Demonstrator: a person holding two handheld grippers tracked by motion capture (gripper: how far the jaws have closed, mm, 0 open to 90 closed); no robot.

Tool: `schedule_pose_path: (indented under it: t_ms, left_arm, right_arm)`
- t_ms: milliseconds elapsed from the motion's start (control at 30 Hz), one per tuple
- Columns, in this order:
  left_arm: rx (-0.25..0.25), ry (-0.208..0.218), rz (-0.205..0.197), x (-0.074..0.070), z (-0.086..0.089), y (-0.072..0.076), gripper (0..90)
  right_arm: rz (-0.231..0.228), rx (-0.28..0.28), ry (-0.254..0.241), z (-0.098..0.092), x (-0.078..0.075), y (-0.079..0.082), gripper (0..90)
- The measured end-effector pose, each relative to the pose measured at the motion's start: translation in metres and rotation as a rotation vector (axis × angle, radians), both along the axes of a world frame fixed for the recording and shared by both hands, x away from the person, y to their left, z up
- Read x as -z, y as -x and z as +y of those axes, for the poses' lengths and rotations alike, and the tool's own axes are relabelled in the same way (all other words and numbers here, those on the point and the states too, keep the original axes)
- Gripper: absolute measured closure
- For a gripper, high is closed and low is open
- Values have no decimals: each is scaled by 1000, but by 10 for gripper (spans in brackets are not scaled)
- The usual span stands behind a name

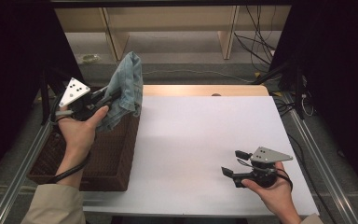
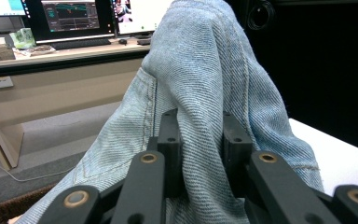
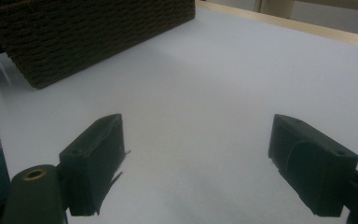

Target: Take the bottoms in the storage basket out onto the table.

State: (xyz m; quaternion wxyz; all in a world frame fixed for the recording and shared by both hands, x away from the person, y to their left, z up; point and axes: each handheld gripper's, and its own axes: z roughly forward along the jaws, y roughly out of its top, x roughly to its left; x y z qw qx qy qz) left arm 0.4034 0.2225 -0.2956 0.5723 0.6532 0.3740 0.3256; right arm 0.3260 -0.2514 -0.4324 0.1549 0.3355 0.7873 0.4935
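A light-blue denim garment (image 1: 125, 88) hangs bunched from my left gripper (image 1: 106, 99), held up over the dark wicker basket (image 1: 105, 158) at the table's left edge. In the left gripper view the two black jaws pinch a thick fold of the denim garment (image 2: 200, 93) between them, so my left gripper (image 2: 200, 140) is shut on it. My right gripper (image 1: 235, 162) rests low over the white table near the front right, jaws wide apart. In the right gripper view my right gripper (image 3: 196, 158) has nothing but bare table between its pads.
The white table top (image 1: 205, 135) spreads from the basket to the right edge. The wicker basket wall (image 3: 88, 32) stands ahead of the right gripper. Metal rails (image 1: 317, 154) run along both table sides. A desk with monitors (image 2: 70, 18) stands behind.
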Motion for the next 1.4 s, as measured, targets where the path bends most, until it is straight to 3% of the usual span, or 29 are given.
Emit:
schedule_pose_path:
  t_ms: [1400]
  left_arm:
    - [65,-14,-19,-4,-22,8,740]
  right_arm:
    - [2,-3,6,0,0,0,196]
